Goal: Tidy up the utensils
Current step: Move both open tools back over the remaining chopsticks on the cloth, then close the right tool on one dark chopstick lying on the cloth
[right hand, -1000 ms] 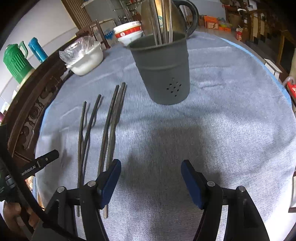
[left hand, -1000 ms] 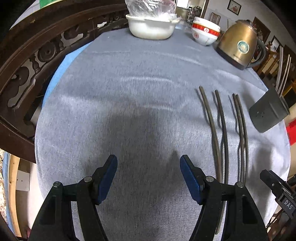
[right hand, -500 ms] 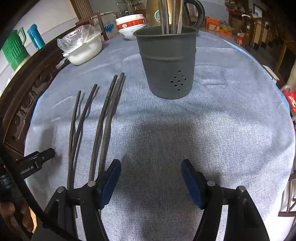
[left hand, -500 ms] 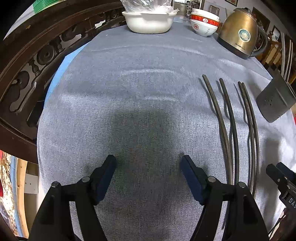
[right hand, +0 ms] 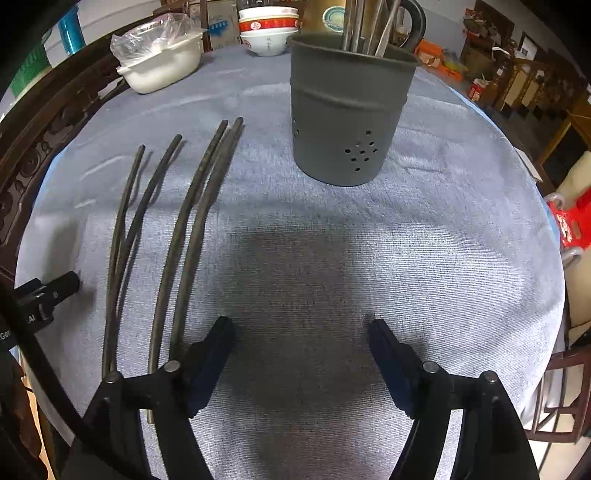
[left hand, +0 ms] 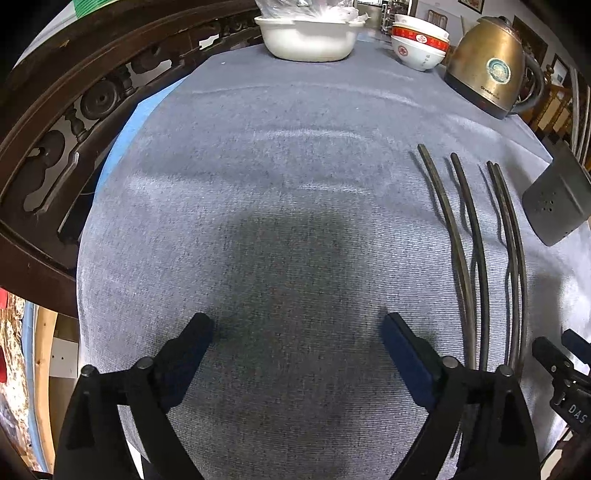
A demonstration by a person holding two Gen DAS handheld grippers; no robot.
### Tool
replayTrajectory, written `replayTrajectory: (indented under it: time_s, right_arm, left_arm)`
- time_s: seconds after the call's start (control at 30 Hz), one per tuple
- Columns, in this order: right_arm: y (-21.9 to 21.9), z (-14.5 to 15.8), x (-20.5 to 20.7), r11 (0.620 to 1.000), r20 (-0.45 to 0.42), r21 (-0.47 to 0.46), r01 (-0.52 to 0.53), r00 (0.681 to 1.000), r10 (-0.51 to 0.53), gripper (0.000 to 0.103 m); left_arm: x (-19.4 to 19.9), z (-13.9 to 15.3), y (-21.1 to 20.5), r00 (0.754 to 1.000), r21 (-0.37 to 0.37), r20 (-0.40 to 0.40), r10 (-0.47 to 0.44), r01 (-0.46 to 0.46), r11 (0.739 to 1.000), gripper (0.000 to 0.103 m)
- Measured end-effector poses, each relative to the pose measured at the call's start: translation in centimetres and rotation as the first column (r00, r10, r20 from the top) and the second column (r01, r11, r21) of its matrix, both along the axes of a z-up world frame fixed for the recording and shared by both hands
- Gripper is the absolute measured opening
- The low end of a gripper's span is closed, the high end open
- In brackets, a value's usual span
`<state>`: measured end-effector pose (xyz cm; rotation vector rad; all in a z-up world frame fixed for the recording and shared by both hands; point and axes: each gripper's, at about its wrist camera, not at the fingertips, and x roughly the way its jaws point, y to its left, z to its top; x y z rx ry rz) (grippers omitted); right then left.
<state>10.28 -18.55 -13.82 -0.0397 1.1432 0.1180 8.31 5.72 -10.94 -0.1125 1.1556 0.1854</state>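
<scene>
Right wrist view shows the bench (right hand: 424,258), round and covered edge to edge with a grey-blue woven cloth, filling most of the frame. Upper centre, a dark grey utensil holder (right hand: 347,110) stands upright on the cloth, a cluster of small holes low in its wall, and several metal utensil handles (right hand: 356,26) rise out of its mouth; what kind they are cannot be told, since the frame cuts them off. At upper left sits a white tub (right hand: 162,62) with a clear plastic bag in it, and just right of that a stack of white bowls with a red band (right hand: 267,29). In the left wrist view a brass-coloured kettle (left hand: 491,62) stands at upper right.

Four chopsticks (right hand: 184,229) lie flat on the cloth left of the holder: long, thin and dark, two side by side and nearly touching, the other two further left and crossing low down.

At lower centre of its own view, the right tool (right hand: 301,339) hangs over bare cloth, its jaws apart and opening, nothing between them; its left finger sits just beside the nearest chopstick ends. Likewise the left tool (left hand: 297,332), jaws wide and opening over empty cloth, with the chopsticks off to its right.
</scene>
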Motion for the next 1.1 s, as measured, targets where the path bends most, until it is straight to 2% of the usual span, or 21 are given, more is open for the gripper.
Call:
replayTrajectory:
  time_s: [0.23,0.37,0.57,0.7,0.8,1.0,1.1]
  right_arm:
    - [-1.8,0.9,1.6,0.993,-0.031,0.118,0.029,0.999,-0.026,0.078]
    - [-1.4,0.9,2.4,0.995,-0.036,0.1,0.024,0.999,-0.021,0.078]
    - [0.0,-0.2,3.8,1.0,-0.077,0.014,0.0,0.997,0.002,0.078]
    - [0.0,0.7,4.3,0.999,-0.059,0.042,0.007,0.998,-0.005,0.077]
    - [0.1,1.6,5.1,0.997,-0.054,0.072,0.007,0.999,-0.003,0.063]
    - [1.6,2.5,7.4,0.994,-0.063,0.108,0.009,0.998,-0.002,0.061]
    - [2.2,2.4,8.3,0.993,-0.08,0.116,0.004,0.997,0.005,0.049]
  left_arm:
    - [-0.2,-0.1,-0.1,1.0,0.002,-0.004,0.003,-0.003,1.0,0.099]
    - [0.1,-0.3,0.2,1.0,0.002,-0.005,0.002,-0.002,1.0,0.101]
    - [0.1,-0.3,0.2,1.0,0.002,-0.006,0.005,-0.005,1.0,0.102]
    - [0.1,-0.3,0.3,1.0,0.002,-0.006,0.007,-0.007,1.0,0.103]
    - [0.2,-0.3,0.3,1.0,0.002,-0.004,0.006,-0.006,1.0,0.103]
    - [0.3,-0.3,0.4,1.0,0.001,-0.006,0.0,0.0,1.0,0.103]
    - [0.3,-0.3,0.4,1.0,0.001,-0.004,0.0,0.0,1.0,0.103]
